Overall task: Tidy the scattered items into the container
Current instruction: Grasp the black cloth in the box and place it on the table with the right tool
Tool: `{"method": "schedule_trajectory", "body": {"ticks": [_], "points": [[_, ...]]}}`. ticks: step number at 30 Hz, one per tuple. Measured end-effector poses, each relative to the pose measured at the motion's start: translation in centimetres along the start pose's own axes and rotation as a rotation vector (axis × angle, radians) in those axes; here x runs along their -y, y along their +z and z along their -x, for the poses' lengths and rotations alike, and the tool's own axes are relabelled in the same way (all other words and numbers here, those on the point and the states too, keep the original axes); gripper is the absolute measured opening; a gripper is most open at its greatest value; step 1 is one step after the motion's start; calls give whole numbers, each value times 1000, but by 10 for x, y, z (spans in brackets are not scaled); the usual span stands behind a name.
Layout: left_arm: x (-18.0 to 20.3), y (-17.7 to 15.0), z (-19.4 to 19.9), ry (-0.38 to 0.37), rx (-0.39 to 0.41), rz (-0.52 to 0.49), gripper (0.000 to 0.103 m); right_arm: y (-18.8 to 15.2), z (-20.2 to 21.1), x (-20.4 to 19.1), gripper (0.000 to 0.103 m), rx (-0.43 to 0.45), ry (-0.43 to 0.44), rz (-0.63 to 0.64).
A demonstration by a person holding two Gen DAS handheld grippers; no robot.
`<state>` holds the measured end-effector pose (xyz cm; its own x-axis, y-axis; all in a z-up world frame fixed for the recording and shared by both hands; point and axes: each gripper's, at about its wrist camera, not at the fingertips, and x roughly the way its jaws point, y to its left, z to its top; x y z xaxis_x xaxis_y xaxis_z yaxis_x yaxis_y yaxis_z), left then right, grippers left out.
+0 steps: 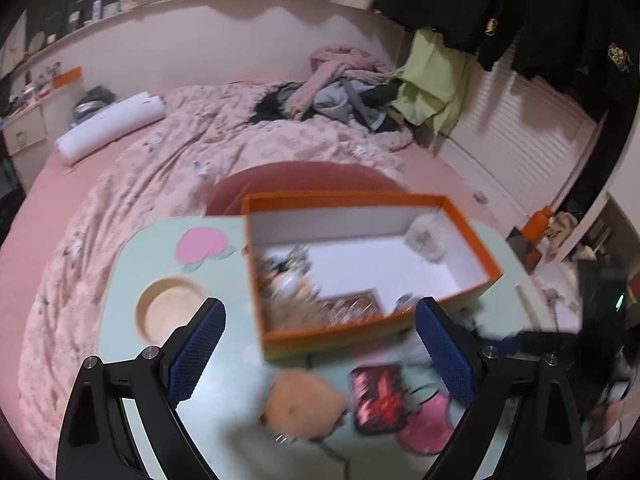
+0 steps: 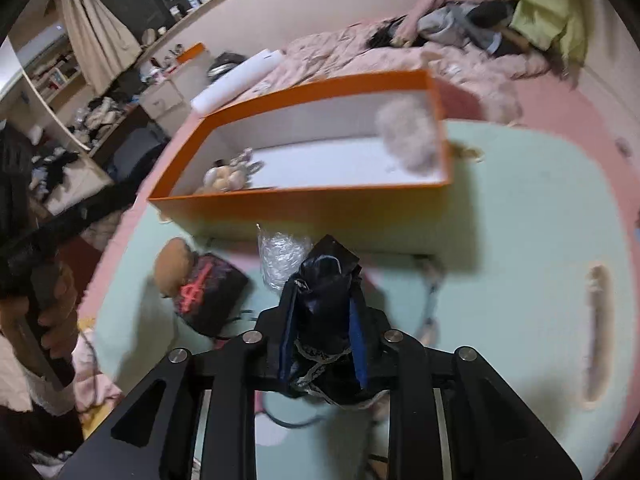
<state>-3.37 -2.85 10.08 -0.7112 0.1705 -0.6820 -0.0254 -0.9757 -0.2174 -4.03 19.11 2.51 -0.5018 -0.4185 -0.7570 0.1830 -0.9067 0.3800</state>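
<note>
An orange box with a white inside stands on a pale green table; it also shows in the right wrist view. It holds a fluffy white ball, small toys and a patterned card. My left gripper is open and empty, above the box's near wall. In front of the box lie a tan plush, a black and red pouch and a pink item. My right gripper is shut on a dark blue lace-trimmed cloth, just short of the box, by a clear plastic wrap.
The table has a round wooden recess and a pink peach print. Behind it is a bed with a pink quilt and piled clothes. A person's hand holds the left gripper at the left edge. A slot is in the table's right part.
</note>
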Motion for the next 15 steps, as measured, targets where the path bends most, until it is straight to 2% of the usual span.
{"method": "schedule_trajectory", "body": {"ticks": [2, 4, 6, 8, 10, 13, 15], "points": [[13, 14, -8, -28, -17, -29, 95, -3, -5, -5, 32, -1, 20, 2], [26, 27, -14, -54, -35, -53, 95, -2, -3, -9, 41, 23, 7, -20], [40, 40, -23, -96, -51, -71, 95, -1, 4, -6, 59, 56, -25, -54], [57, 58, -43, -172, -92, -68, 95, -1, 16, -2, 61, 102, -56, -69], [72, 70, -67, -206, -151, -51, 87, -2, 25, 3, 61, 120, -81, -78], [88, 81, -109, -228, -250, -28, 75, -5, 37, 15, 61, 140, -78, -107], [94, 84, -137, -248, -310, 27, 71, -7, 41, 25, 61, 150, -69, -127]]}}
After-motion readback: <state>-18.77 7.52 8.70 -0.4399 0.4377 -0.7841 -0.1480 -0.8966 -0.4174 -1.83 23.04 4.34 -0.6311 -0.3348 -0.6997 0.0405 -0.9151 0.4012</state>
